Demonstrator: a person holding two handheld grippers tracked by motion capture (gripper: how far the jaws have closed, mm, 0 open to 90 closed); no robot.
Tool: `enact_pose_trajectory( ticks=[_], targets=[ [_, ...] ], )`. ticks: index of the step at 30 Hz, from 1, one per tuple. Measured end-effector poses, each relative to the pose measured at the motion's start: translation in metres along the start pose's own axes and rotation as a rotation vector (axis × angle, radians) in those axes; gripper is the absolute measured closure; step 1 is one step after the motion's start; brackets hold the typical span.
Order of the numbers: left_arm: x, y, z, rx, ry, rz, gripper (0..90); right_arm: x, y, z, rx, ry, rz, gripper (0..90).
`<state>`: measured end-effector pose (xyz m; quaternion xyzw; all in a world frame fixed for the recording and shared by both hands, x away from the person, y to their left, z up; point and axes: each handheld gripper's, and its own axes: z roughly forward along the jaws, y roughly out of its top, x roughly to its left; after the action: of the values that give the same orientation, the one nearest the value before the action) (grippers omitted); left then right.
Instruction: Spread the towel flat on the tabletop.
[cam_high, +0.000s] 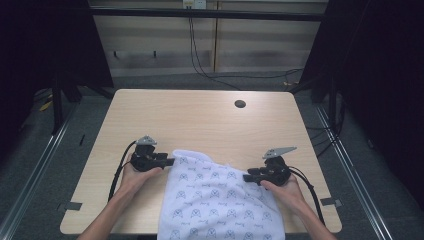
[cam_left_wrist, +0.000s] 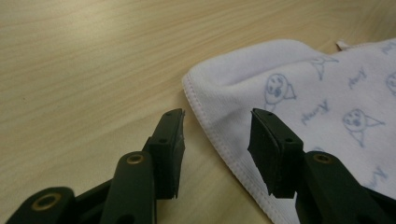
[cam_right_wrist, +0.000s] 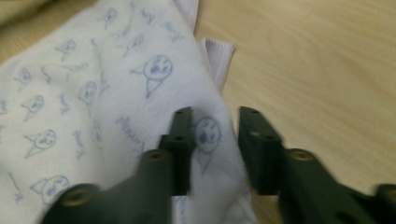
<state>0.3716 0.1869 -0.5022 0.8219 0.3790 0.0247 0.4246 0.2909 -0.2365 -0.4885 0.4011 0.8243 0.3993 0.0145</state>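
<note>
At the towel's corners, both hands' fingers gape level; the right seemingly gripless.

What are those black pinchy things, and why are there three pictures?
A person sits at a light wooden table and holds a black two-jaw pinching tool in each hand. The top picture is taken from a camera above, looking down: the left tool is at the left and the right tool at the right. The other two pictures come from small cameras riding on the tools, so you look along their black jaws.

On the table lies a white cloth printed with little blue faces. It partly hangs over the near edge.

Seen from the left tool, the jaws stand open with the cloth's stitched edge between them, not pinched. Seen from the right tool, the jaws are also apart, around a fold of cloth; they do not seem to press on it.
</note>
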Motion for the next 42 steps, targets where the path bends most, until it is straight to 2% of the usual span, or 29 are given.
enact_pose_trajectory(
  ticks=[1, 2, 4, 7, 8, 9, 11, 13, 15, 16, 18, 19, 21, 23, 24, 27, 29, 32, 33, 36, 38, 41, 42],
  targets=[
    [-0.001, 0.0, 0.002, 0.011, -0.005, -0.003, 55.4, 0.002, -0.001, 0.001, 0.013, -0.015, -0.007, 81.4],
    [-0.004, -0.001, 0.003, 0.036, -0.012, 0.012, 58.0, 0.004, -0.001, 0.0, 0.017, -0.028, -0.016, 86.1],
    [-0.01, -0.002, 0.004, 0.053, -0.026, 0.034, 69.7, 0.008, 0.001, -0.006, -0.009, -0.036, -0.017, 87.6],
    [-0.016, -0.004, 0.003, 0.055, -0.045, 0.069, 85.9, 0.017, 0.007, -0.022, -0.088, -0.043, -0.048, 88.0],
    [-0.018, -0.004, 0.002, 0.046, -0.055, 0.063, 88.2, 0.023, 0.009, -0.028, -0.123, -0.035, -0.06, 88.1],
    [-0.019, -0.004, 0.0, 0.03, -0.066, 0.058, 88.8, 0.032, 0.012, -0.035, -0.161, -0.026, -0.085, 88.1],
    [-0.022, -0.003, -0.006, 0.01, -0.078, 0.058, 89.1, 0.052, 0.015, -0.045, -0.202, -0.024, -0.145, 88.0],
    [-0.024, -0.004, -0.012, -0.011, -0.091, 0.057, 89.1, 0.07, 0.014, -0.05, -0.22, 0.028, -0.178, 87.9],
    [-0.028, -0.007, -0.017, -0.017, -0.101, 0.065, 89.0, 0.088, 0.007, -0.048, -0.199, 0.088, -0.206, 87.6],
    [-0.031, -0.008, -0.019, -0.018, -0.105, 0.069, 89.0, 0.096, 0.0, -0.043, -0.17, 0.11, -0.214, 87.3],
    [-0.034, -0.01, -0.022, -0.019, -0.122, 0.075, 89.1, 0.106, -0.018, -0.025, -0.068, 0.135, -0.221, 86.5],
    [-0.036, -0.011, -0.024, -0.028, -0.127, 0.074, 89.1, 0.108, -0.025, -0.018, -0.035, 0.141, -0.217, 85.8],
    [-0.042, -0.011, -0.028, -0.044, -0.15, 0.083, 89.1, 0.108, -0.043, 0.001, 0.068, 0.15, -0.194, 83.7],
    [-0.051, -0.01, -0.034, -0.069, -0.176, 0.104, 89.1, 0.107, -0.048, 0.005, 0.107, 0.148, -0.188, 79.8],
    [-0.056, -0.01, -0.036, -0.072, -0.189, 0.12, 89.1, 0.105, -0.046, 0.004, 0.098, 0.165, -0.173, 75.6],
    [-0.074, -0.013, -0.04, -0.062, -0.237, 0.158, 89.0, 0.098, -0.039, -0.008, 0.03, 0.151, -0.156, 67.6],
    [-0.086, -0.019, -0.036, -0.016, -0.263, 0.18, 89.0, 0.091, -0.032, -0.018, -0.014, 0.131, -0.146, 66.8],
    [-0.098, -0.027, -0.028, 0.052, -0.263, 0.231, 88.9, 0.076, -0.015, -0.027, -0.091, 0.079, -0.127, 66.8],
    [-0.102, -0.029, -0.024, 0.074, -0.265, 0.253, 88.7, 0.073, -0.01, -0.026, -0.093, 0.056, -0.126, 66.6],
    [-0.111, -0.033, -0.014, 0.123, -0.289, 0.271, 87.1, 0.056, 0.012, -0.013, -0.095, 0.018, -0.121, 64.2],
    [-0.113, -0.034, -0.01, 0.148, -0.289, 0.282, 84.5, 0.048, 0.024, 0.002, -0.089, 0.019, -0.11, 62.4],
    [-0.108, -0.034, -0.013, 0.135, -0.301, 0.255, 82.6, 0.043, 0.035, 0.03, -0.04, 0.016, -0.11, 60.1],
    [-0.107, -0.034, -0.013, 0.126, -0.303, 0.242, 81.8, 0.043, 0.036, 0.037, -0.021, 0.002, -0.107, 59.9]
  ],
)
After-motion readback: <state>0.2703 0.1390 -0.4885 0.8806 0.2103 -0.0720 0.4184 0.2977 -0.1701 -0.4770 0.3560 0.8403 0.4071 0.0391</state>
